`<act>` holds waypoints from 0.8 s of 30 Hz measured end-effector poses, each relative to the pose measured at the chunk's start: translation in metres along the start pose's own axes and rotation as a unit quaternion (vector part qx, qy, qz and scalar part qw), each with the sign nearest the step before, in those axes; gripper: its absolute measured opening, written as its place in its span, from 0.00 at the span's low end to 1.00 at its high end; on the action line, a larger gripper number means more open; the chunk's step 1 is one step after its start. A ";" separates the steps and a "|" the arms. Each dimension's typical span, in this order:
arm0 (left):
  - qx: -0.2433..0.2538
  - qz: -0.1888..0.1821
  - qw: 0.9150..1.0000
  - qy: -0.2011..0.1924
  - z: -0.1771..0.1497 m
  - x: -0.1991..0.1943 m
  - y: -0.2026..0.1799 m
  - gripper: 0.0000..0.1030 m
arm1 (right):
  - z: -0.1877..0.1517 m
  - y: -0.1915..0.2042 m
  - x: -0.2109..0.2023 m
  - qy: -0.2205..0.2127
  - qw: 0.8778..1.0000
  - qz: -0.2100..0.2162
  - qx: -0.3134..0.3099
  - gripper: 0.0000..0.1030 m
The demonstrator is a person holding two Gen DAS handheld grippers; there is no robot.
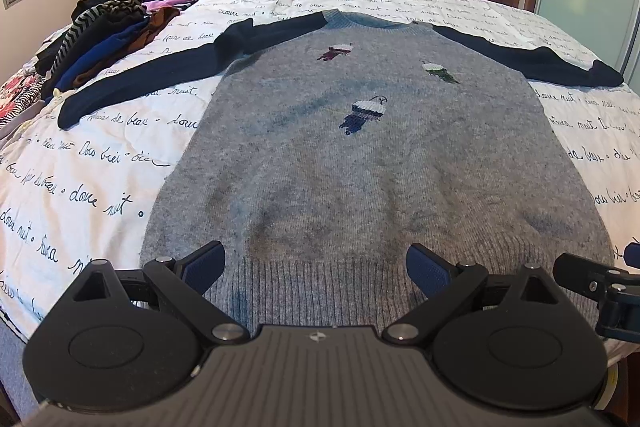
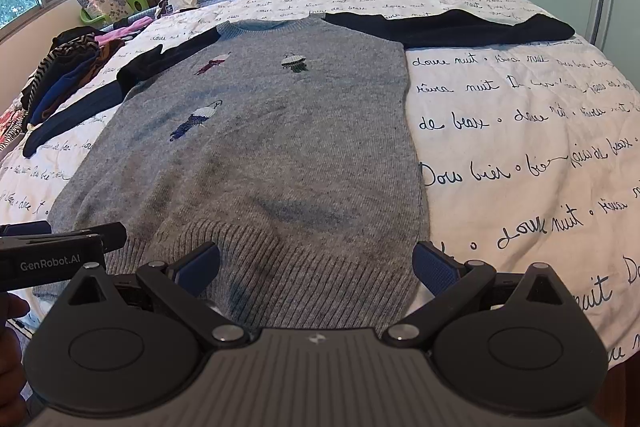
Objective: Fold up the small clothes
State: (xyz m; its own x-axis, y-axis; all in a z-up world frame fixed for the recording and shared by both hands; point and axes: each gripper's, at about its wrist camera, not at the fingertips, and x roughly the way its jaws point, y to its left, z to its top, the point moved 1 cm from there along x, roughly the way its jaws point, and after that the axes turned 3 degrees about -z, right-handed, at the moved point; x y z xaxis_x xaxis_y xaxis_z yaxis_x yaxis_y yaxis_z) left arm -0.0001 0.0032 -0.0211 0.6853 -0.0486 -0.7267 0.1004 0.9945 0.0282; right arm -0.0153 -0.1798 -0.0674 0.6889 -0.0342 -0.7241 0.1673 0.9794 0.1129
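Sweater: a grey knit sweater [image 1: 360,155] with navy sleeves is lying flat, front up, on the bed, both sleeves spreading outward.
Hem: the ribbed hem [image 1: 320,287] is lying nearest both grippers.
Left gripper [image 1: 316,267]: it is hovering over the hem's middle, fingers spread wide, gripping nothing.
Right gripper [image 2: 316,267]: it is hanging over the hem's right part, fingers likewise apart and empty.
Bedspread [image 2: 520,131]: white, with handwritten script, is lying under the sweater.
Clothes pile [image 1: 92,43]: it is sitting at the bed's left edge.
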 end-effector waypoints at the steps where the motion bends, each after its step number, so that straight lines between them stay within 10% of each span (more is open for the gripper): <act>1: 0.000 0.000 1.000 0.000 0.000 0.000 0.000 0.93 | 0.000 0.000 0.000 0.000 1.000 0.000 0.000 1.00; 24: 0.000 -0.001 1.000 0.001 -0.002 0.003 -0.002 0.93 | -0.001 -0.001 0.001 0.003 1.000 0.002 0.002 1.00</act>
State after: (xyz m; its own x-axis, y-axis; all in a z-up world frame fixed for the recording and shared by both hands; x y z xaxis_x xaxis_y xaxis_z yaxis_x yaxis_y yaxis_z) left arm 0.0000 0.0008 -0.0244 0.6829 -0.0501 -0.7288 0.1019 0.9944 0.0271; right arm -0.0155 -0.1805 -0.0685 0.6850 -0.0287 -0.7279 0.1668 0.9789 0.1183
